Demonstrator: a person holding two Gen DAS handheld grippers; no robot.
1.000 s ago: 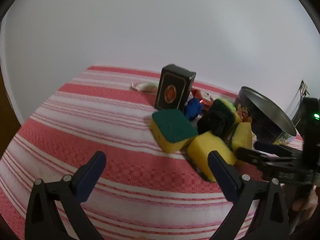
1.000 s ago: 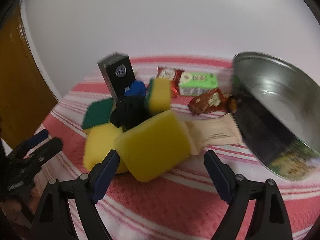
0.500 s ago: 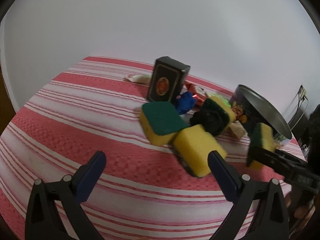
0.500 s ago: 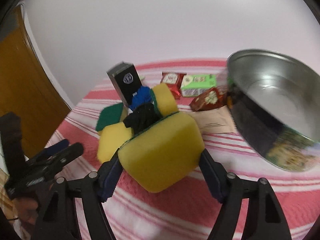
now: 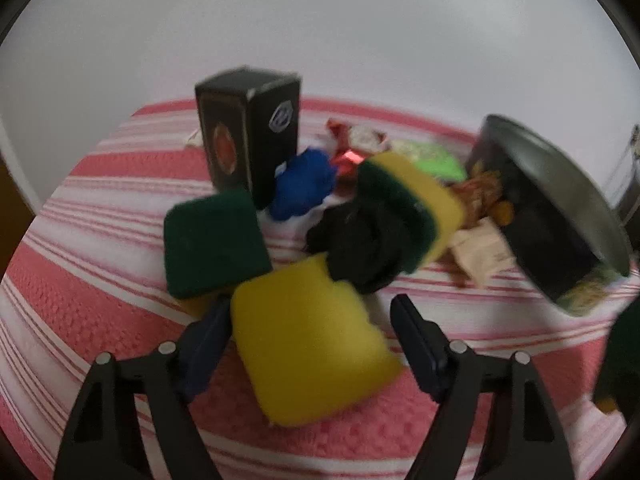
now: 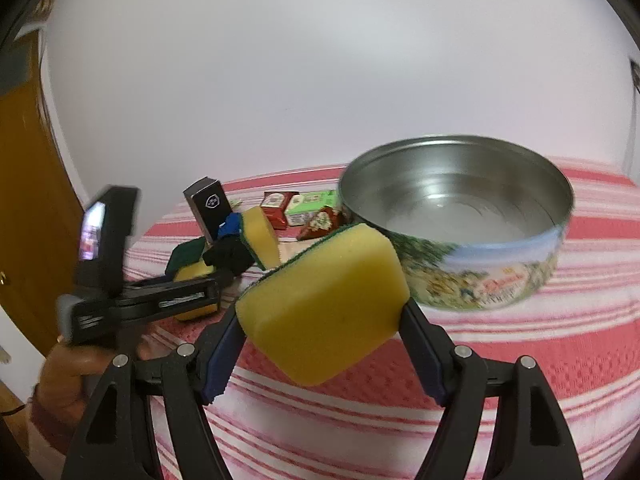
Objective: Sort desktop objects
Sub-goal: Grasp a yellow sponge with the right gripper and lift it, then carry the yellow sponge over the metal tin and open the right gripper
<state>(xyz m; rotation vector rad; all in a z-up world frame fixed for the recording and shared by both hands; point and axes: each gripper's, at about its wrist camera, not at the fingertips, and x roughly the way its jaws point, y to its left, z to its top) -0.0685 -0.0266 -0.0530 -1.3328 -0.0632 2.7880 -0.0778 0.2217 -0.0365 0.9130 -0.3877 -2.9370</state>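
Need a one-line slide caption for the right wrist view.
Right gripper holds a yellow sponge off the striped tablecloth, before an empty round tin.

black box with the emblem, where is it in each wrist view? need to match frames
Left wrist: the black box stands upright, upper centre-left, behind the green-topped sponge.
Right wrist: the same box is small, tilted, left of centre at the far side of the pile, above the left tool.
Shared landmark: the round metal tin, at the right in both.
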